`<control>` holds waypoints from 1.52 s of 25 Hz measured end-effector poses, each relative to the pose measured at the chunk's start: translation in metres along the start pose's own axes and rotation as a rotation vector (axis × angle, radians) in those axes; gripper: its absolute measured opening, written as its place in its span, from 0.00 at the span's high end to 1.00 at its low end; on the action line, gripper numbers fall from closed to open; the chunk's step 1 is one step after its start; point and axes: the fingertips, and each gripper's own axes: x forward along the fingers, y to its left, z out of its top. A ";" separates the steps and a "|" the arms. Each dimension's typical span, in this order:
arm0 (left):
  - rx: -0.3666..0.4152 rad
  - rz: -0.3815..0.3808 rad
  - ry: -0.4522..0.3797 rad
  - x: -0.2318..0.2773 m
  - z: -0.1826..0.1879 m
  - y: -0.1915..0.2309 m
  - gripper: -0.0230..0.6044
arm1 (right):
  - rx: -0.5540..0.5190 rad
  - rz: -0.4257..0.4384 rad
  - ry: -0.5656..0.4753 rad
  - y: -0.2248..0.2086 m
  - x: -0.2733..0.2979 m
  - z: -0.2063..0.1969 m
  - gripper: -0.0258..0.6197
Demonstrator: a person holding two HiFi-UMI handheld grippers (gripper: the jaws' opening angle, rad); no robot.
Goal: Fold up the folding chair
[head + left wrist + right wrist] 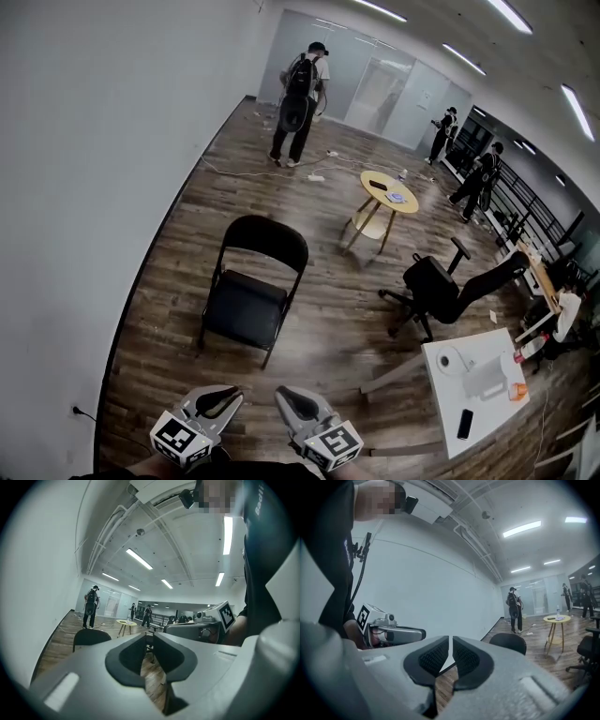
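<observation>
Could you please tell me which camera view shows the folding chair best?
The head view: the whole folding chair shows there, unfolded and unobstructed. The left gripper view catches only the top of its backrest, and so does the right gripper view.

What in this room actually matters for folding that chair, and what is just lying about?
For the job: black folding chair, standing open; left gripper; right gripper.
Just lying about: round yellow table; black office chair; white table; paper roll and phone on it; person with backpack.
</observation>
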 end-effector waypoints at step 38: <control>-0.005 0.305 0.119 0.194 0.024 0.076 0.80 | 0.067 0.243 -0.006 -0.229 0.068 -0.012 0.90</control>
